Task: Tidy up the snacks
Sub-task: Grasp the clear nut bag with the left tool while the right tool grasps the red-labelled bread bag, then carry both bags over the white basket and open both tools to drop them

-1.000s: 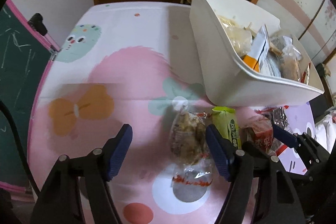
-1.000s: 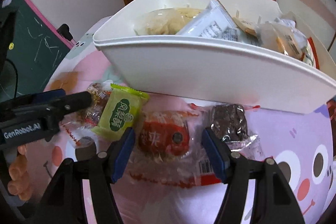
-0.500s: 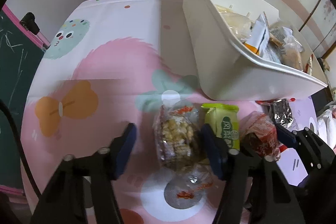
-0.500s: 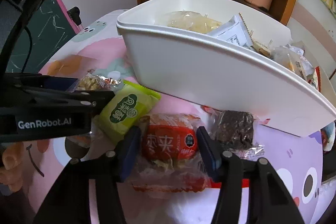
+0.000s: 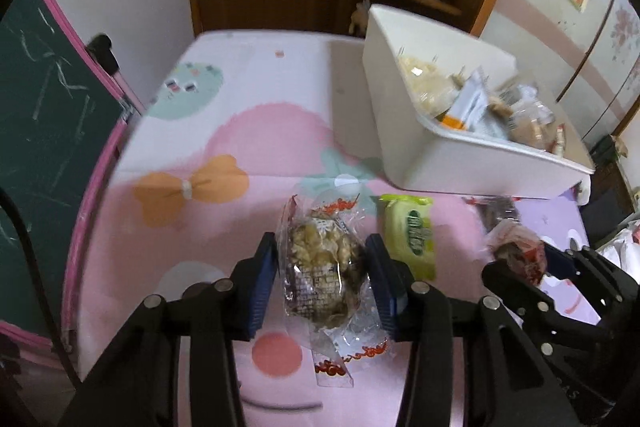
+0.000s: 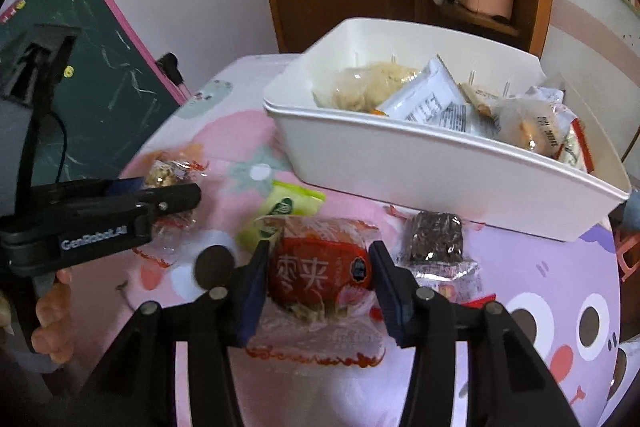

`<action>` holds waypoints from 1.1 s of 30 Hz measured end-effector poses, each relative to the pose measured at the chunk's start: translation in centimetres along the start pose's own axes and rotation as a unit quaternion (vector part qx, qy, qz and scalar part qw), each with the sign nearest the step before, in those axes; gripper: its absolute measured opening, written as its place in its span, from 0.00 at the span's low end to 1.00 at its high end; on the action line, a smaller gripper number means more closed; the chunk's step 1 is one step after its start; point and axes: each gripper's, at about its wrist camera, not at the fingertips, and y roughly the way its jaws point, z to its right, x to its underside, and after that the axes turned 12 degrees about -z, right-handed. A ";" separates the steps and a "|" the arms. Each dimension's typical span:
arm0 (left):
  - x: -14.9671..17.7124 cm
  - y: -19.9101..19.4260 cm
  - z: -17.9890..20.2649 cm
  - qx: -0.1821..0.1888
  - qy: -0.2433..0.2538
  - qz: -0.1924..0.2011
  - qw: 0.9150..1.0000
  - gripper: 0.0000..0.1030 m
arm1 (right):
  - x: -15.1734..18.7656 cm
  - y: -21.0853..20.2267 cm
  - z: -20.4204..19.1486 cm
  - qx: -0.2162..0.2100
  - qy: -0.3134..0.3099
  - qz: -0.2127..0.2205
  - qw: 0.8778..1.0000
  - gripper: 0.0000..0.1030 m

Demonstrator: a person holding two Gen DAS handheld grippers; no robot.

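At seven o'clock of the white bin (image 5: 460, 163), the left gripper (image 5: 322, 273) has just closed onto the walnut snack packet (image 5: 324, 267); at five o'clock, the right gripper (image 6: 318, 277) now clamps the red snack packet (image 6: 316, 271). Both packets look ready for the bin.

We look steeply down along each gripper, close over the desk (image 5: 248, 115). The left wrist view has the white bin (image 5: 408, 131) at two o'clock; the right has it (image 6: 440, 167) at twelve. Both share the bin, the green packet (image 5: 410, 231) (image 6: 286, 205) and the door.
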 end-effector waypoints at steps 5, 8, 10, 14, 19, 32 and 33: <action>1.1 -4.8 2.0 0.018 0.024 0.044 0.999 0.42 | 1.0 -4.8 -0.8 -0.009 -0.005 0.047 0.999 0.47; 1.7 -7.1 3.7 0.031 0.036 0.068 0.997 0.42 | 1.7 -7.4 -0.8 -0.010 -0.002 0.069 0.998 0.47; 2.0 -8.5 4.9 0.041 0.047 0.078 0.995 0.42 | 2.1 -8.9 -0.6 -0.006 0.002 0.083 0.997 0.47; 2.0 -11.3 6.9 0.043 0.071 0.099 0.992 0.42 | 2.0 -12.1 0.7 0.004 0.019 0.119 0.993 0.47; -0.4 -14.1 9.1 0.037 0.093 0.120 0.988 0.42 | 1.0 -15.5 3.4 0.029 0.043 0.167 0.985 0.48; -10.6 -18.0 15.0 0.015 0.132 0.161 0.978 0.42 | -6.1 -21.6 9.4 0.085 0.078 0.237 0.965 0.48; -11.3 -18.0 15.4 0.011 0.133 0.167 0.977 0.42 | -6.8 -21.8 9.6 0.091 0.076 0.240 0.964 0.48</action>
